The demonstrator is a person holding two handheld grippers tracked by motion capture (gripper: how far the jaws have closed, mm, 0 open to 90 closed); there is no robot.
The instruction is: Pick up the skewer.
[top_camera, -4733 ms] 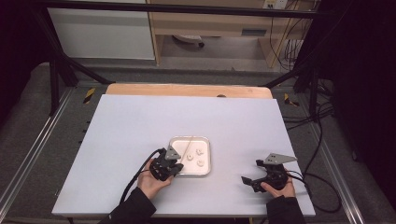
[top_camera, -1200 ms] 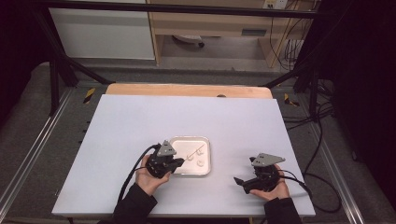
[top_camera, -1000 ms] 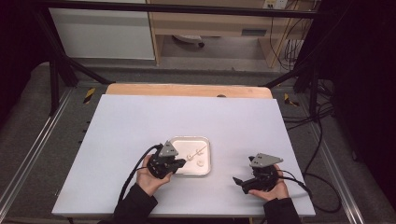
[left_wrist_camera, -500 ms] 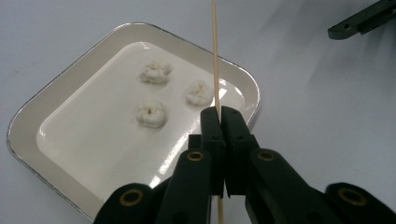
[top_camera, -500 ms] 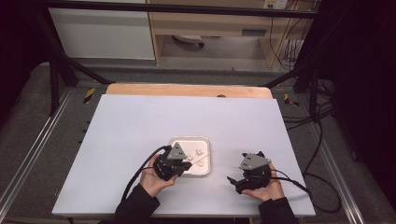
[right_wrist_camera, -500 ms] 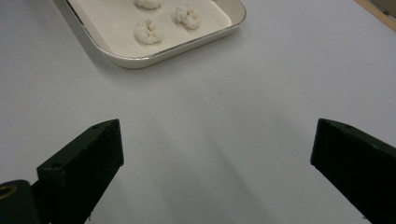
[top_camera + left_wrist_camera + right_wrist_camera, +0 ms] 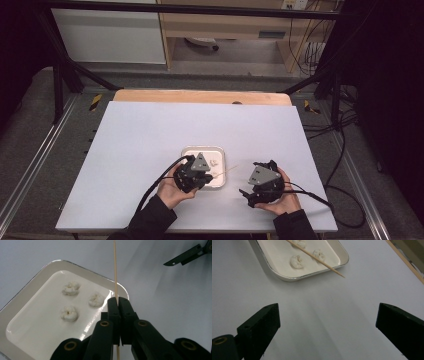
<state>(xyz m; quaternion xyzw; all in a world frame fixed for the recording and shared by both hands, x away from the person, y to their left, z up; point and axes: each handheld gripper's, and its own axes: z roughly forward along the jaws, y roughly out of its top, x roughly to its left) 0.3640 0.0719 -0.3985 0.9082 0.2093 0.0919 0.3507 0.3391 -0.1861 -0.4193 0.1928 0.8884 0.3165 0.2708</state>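
White tray (image 7: pixel 30 292) with three dough lumps (image 7: pixel 70 288) left of left gripper (image 7: pixel 117 300), which pinches wooden skewer (image 7: pixel 115 267); right gripper (image 7: pixel 327 315) spread wide, empty.

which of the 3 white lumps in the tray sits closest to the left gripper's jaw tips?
The white lump at the tray's right side, beside the skewer clamped in the left gripper. The other two lie farther left.
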